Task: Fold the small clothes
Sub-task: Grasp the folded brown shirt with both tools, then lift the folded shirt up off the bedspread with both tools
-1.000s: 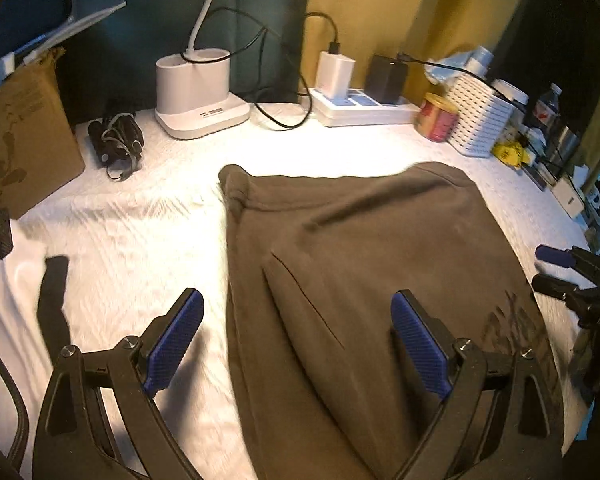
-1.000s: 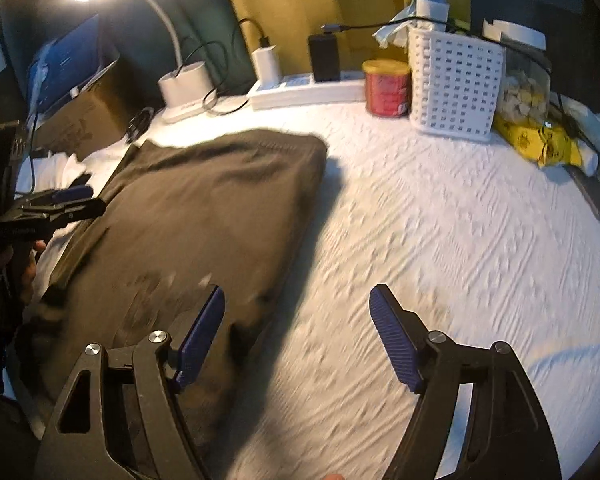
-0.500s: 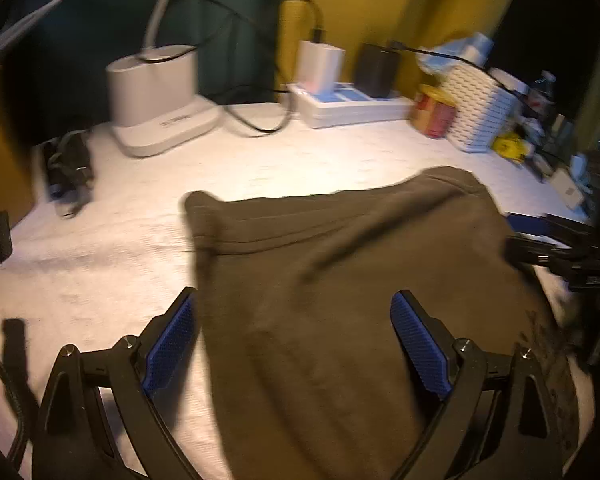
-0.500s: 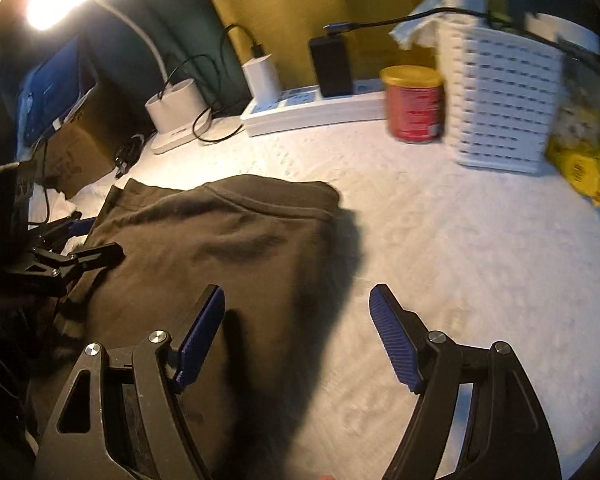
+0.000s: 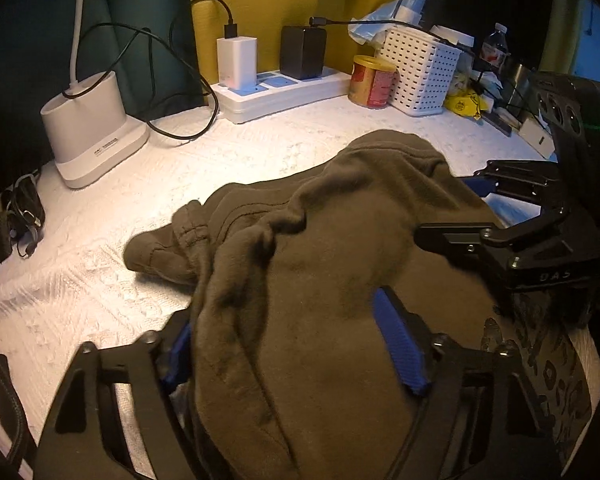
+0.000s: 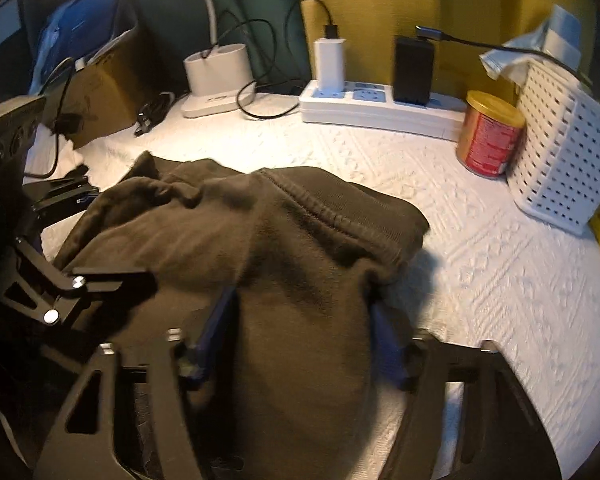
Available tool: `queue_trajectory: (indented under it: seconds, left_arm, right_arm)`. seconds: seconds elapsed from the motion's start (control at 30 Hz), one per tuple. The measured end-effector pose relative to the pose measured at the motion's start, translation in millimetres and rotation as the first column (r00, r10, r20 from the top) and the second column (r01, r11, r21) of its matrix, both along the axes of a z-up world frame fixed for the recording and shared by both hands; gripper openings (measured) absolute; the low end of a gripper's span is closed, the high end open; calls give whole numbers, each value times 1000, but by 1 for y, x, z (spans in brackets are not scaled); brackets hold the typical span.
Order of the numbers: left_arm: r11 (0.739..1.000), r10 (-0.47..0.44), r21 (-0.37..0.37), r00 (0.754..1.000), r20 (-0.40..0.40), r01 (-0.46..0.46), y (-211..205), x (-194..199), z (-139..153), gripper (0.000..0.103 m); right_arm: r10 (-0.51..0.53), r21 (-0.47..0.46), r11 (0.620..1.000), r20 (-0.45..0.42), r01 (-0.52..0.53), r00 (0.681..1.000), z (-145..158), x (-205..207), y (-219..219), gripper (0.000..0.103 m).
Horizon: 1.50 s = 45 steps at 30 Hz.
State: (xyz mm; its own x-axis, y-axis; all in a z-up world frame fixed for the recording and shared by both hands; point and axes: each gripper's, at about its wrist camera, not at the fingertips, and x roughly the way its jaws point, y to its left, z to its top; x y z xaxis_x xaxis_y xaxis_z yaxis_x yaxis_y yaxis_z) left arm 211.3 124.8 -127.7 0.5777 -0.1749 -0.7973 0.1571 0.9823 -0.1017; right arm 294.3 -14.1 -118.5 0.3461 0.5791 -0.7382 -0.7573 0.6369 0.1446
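A dark olive-brown garment lies bunched on the white textured cloth. My left gripper is shut on the garment's near left part, and the cloth bulges up between its blue pads. My right gripper is shut on the garment at its near right part, with cloth filling the gap between the fingers. Each gripper also shows from the side in the other view, the right one and the left one. The garment's far edge is dragged toward me and rumpled.
Along the back stand a white lamp base, a power strip with chargers, a red and gold can and a white perforated basket. A cardboard box and coiled cable sit left.
Both grippers went from open above the flat garment to closed on it. The garment's near edge is gathered and lifted, and its far edge has slid toward me and crumpled.
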Motion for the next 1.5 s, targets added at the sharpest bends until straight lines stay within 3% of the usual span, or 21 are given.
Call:
queue_trajectory:
  seconds: [0.1, 0.13, 0.17, 0.23, 0.67, 0.97, 1.5]
  left_arm:
    - [1000, -10, -5, 1000, 8, 10, -2, 0, 1, 52]
    - [1000, -8, -17, 1000, 9, 9, -2, 0, 1, 36]
    - [999, -5, -40, 1000, 6, 5, -1, 1, 1, 28]
    - [999, 1, -40, 1000, 11, 0, -4, 0, 2, 25]
    - [997, 32, -70, 996, 84, -26, -22, -24, 19, 24]
    - [997, 45, -69, 983, 176, -33, -36, -48, 42, 24]
    - [999, 50, -15, 942, 331, -47, -59, -98, 88, 23]
  right_arm:
    - [32, 13, 999, -7, -32, 999, 0, -3, 2, 35]
    - [38, 15, 999, -7, -38, 999, 0, -4, 3, 32]
    - [44, 14, 999, -2, -44, 999, 0, -5, 4, 29]
    - [52, 15, 999, 2, -52, 999, 0, -7, 5, 25]
    - [30, 51, 998, 61, -33, 998, 21, -31, -9, 21]
    - [5, 91, 996, 115, -16, 993, 48, -55, -28, 20]
    - [-26, 196, 980, 206, -15, 978, 98, -101, -63, 19]
